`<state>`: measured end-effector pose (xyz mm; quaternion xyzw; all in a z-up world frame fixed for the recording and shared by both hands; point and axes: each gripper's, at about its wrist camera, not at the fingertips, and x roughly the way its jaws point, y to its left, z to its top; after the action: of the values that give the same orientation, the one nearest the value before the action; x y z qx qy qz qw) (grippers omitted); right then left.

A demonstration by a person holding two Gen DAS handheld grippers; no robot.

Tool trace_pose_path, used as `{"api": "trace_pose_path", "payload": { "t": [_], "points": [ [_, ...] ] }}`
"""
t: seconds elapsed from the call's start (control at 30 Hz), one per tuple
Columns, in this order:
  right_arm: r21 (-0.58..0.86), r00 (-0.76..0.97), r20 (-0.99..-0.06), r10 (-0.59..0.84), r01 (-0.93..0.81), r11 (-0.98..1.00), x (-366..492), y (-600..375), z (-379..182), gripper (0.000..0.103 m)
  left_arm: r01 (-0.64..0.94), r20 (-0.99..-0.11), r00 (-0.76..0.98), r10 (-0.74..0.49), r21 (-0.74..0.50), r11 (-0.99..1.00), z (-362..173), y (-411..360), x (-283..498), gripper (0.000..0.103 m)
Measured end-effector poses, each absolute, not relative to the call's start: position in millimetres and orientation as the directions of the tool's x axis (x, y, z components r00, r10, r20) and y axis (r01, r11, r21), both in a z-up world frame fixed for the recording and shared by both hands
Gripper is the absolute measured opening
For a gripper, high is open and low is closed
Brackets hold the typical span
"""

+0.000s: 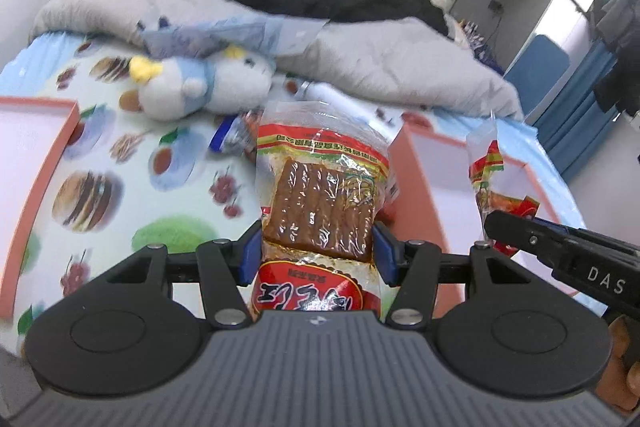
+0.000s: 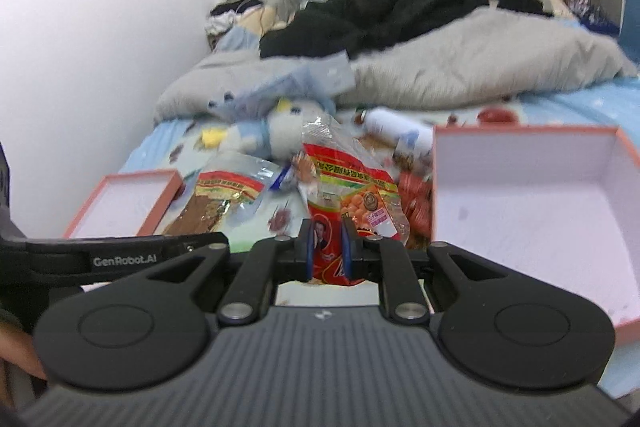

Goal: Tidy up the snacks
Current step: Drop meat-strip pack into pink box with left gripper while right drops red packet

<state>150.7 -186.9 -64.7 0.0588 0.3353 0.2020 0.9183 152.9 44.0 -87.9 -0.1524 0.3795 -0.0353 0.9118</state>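
We hold the clear packet of brown dried strips (image 1: 320, 211) in the left gripper (image 1: 318, 251); right gripper (image 2: 328, 249) pinches the red plastic snack bag (image 2: 352, 199), apparently above the bed (image 1: 132, 163).

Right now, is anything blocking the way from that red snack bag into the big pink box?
Nothing visible does. The right gripper holds the red snack bag just left of the open box, whose inside looks empty.
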Motion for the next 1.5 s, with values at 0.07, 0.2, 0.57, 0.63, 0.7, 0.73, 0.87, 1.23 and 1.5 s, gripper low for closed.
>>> {"api": "trace_pose_path", "payload": {
  "t": [0.07, 0.2, 0.57, 0.63, 0.7, 0.73, 0.87, 1.23, 1.5],
  "points": [
    [0.239, 0.713, -0.578, 0.398, -0.318, 0.917, 153, -194, -56, 0.017, -0.039, -0.668, 0.722, -0.182, -0.301, 0.953, -77, 38, 158, 0.061],
    [0.227, 0.753, -0.547, 0.365, -0.285, 0.931, 156, -211, -40, 0.017, 0.012, -0.634, 0.738, -0.229, -0.327, 0.945, -55, 24, 170, 0.061],
    [0.191, 0.845, -0.468, 0.258, -0.188, 0.963, 168, -261, -11, 0.017, 0.144, -0.571, 0.76, -0.311, -0.318, 0.937, -11, -38, 201, 0.061],
    [0.176, 0.856, -0.462, 0.23, -0.166, 0.97, 170, -270, -12, 0.017, 0.166, -0.568, 0.755, -0.328, -0.318, 0.934, -9, -51, 205, 0.061],
    [0.173, 0.858, -0.468, 0.214, -0.149, 0.974, 172, -279, -15, 0.017, 0.188, -0.572, 0.746, -0.341, -0.31, 0.932, -9, -66, 210, 0.061],
    [0.174, 0.857, -0.471, 0.209, -0.142, 0.974, 174, -283, -17, 0.017, 0.195, -0.576, 0.741, -0.345, -0.307, 0.931, -10, -72, 212, 0.061],
    [0.178, 0.849, -0.497, 0.177, -0.1, 0.979, 181, -304, -31, 0.017, 0.216, -0.595, 0.717, -0.363, -0.306, 0.927, -17, -98, 225, 0.061],
    [0.183, 0.798, -0.592, 0.11, 0.0, 0.983, 208, -353, -83, 0.017, 0.266, -0.682, 0.615, -0.395, -0.291, 0.919, -61, -165, 271, 0.061],
    [0.176, 0.74, -0.667, 0.086, 0.045, 0.983, 228, -374, -126, 0.017, 0.319, -0.756, 0.533, -0.381, -0.238, 0.917, -110, -208, 309, 0.061]
  ]
}}
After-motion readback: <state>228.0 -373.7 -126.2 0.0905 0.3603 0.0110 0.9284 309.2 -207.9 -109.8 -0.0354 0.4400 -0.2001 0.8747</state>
